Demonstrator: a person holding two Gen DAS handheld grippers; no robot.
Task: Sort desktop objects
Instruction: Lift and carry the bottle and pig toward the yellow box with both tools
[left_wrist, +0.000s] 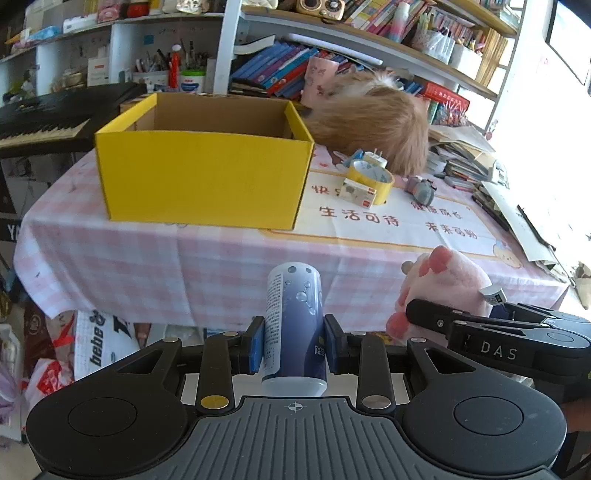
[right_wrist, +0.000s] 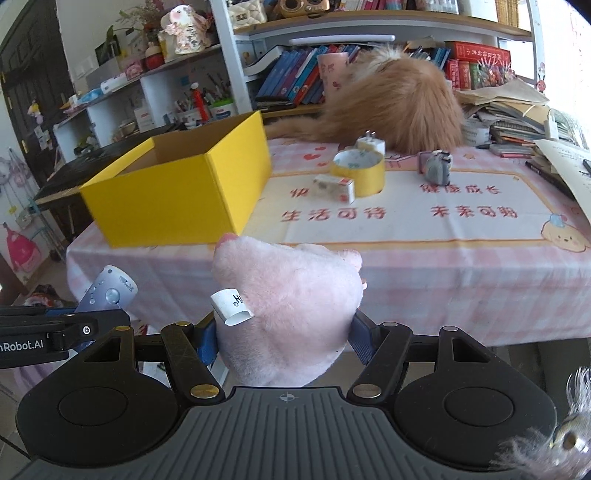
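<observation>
My left gripper (left_wrist: 294, 345) is shut on a blue-and-white can (left_wrist: 295, 325), held upright in front of the table's near edge. Beside it, my right gripper (right_wrist: 282, 339) is shut on a pink plush toy (right_wrist: 291, 306) with a white tag. The can (right_wrist: 109, 291) also shows at the left of the right wrist view, and the plush (left_wrist: 443, 284) at the right of the left wrist view. An open yellow box (left_wrist: 203, 177) (right_wrist: 173, 195) stands on the pink checked tablecloth (left_wrist: 184, 258), left of centre.
On the table lie a yellow tape roll (left_wrist: 371, 181), a small white box (left_wrist: 356, 192), a white plug (right_wrist: 371, 142), a grey figurine (right_wrist: 437, 166) and a furry ginger animal (left_wrist: 373, 122). Stacked papers and pens (left_wrist: 476, 162) crowd the right edge. A keyboard (left_wrist: 48, 118) stands left; shelves behind.
</observation>
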